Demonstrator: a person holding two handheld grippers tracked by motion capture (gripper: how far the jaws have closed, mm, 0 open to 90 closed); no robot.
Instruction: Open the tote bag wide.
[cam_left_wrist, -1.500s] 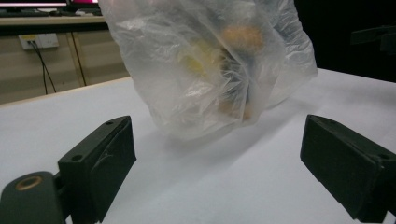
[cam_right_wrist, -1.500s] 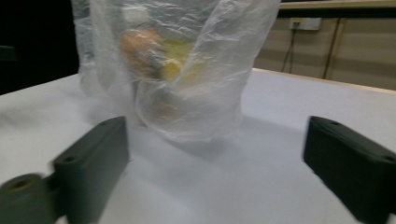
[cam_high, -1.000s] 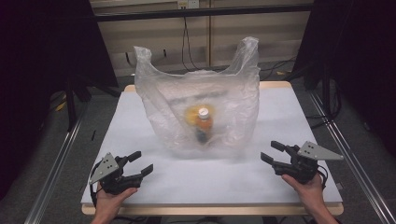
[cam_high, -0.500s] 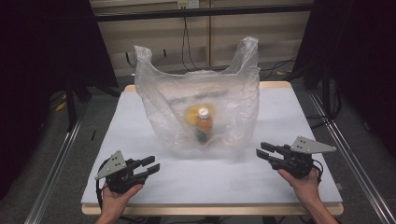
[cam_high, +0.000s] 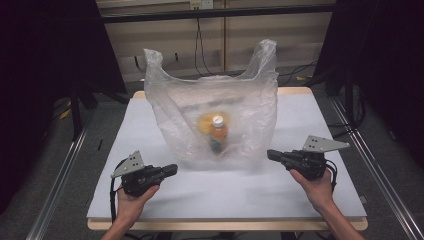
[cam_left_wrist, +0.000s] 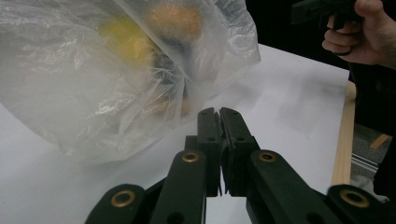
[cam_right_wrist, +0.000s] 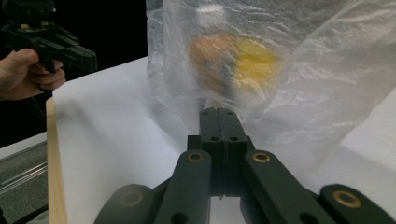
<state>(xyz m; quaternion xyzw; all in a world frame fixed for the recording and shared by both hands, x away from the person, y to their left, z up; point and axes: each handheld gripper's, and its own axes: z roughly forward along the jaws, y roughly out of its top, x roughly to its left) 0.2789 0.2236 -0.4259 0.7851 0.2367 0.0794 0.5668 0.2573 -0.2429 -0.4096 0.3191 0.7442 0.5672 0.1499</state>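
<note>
On the white bench (cam_high: 150, 130), near its middle, a clear plastic bag (cam_high: 215, 100) is stood upright, its two handles raised at the top corners. Inside it a bottle (cam_high: 218, 132) is seen, its white cap towards the high camera and its long axis running roughly up and down, slightly tilted; an orange-yellow blur lies around it. At the near left the left claw (cam_high: 172, 170) is held level, its tip aimed at the bag's base, jaws just closed together on nothing. At the near right the right claw (cam_high: 271, 154) is likewise clenched and empty, pointed at the bag, just short of it.
</note>
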